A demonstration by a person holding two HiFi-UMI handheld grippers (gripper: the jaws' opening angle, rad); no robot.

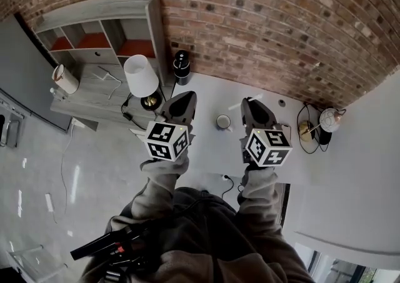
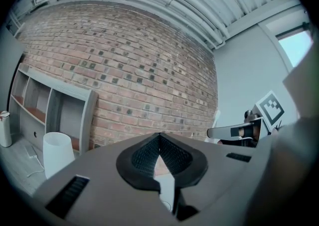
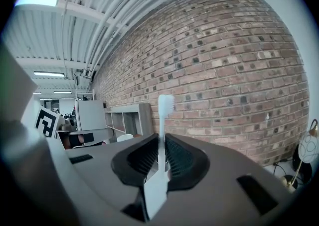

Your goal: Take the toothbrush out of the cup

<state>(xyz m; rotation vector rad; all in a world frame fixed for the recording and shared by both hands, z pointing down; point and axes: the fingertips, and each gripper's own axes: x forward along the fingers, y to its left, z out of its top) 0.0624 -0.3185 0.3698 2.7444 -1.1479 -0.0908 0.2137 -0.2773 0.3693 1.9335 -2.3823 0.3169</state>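
In the right gripper view a white toothbrush stands upright between the jaws, bristle head at the top; my right gripper is shut on its handle. From the head view, the toothbrush sticks out sideways at the tip of the right gripper, just above and right of a small white cup on the white table. The brush is clear of the cup. My left gripper hovers left of the cup, and its pads meet at the tip with nothing between them.
A lamp with a white shade and a black speaker stand at the table's left end by the brick wall. A grey shelf unit is further left. A round desk lamp with cables sits at the right.
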